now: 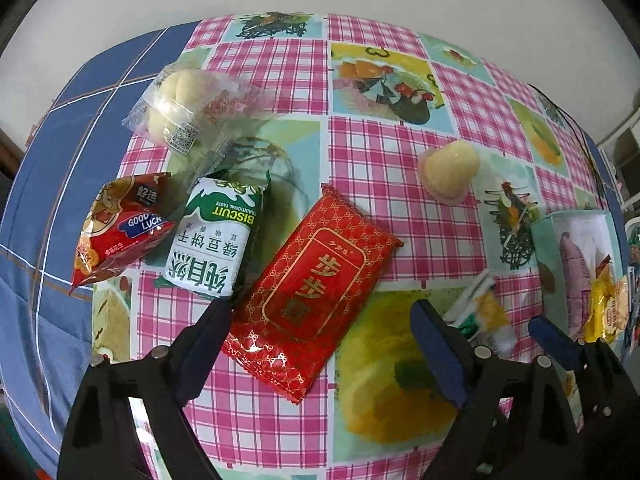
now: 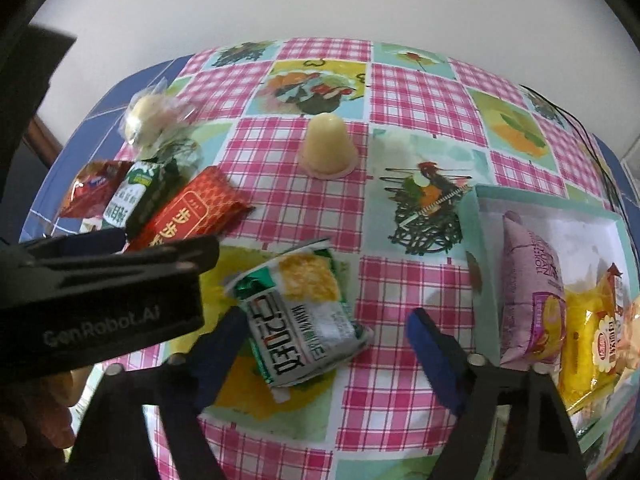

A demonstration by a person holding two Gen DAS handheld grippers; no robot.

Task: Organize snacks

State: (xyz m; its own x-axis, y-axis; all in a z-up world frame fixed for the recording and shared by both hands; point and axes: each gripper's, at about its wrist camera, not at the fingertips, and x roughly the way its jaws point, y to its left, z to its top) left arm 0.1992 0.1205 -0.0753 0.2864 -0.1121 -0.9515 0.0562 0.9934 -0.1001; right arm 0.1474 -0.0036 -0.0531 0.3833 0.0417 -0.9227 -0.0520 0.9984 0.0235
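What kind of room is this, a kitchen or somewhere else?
Probably a home, maybe a bedroom: a picnic-style checked cloth lies over blue bedding against a plain white wall. Wrapped snacks lie scattered on it.

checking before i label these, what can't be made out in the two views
- Box, right wrist view: its far contents are cut off by the picture edge; how many packets it holds cannot be counted.
- Green and white packet, left wrist view: blurred, print unreadable.
- Red packet, right wrist view: its near end is hidden behind the left gripper.
- Clear bag, right wrist view: too small to read.
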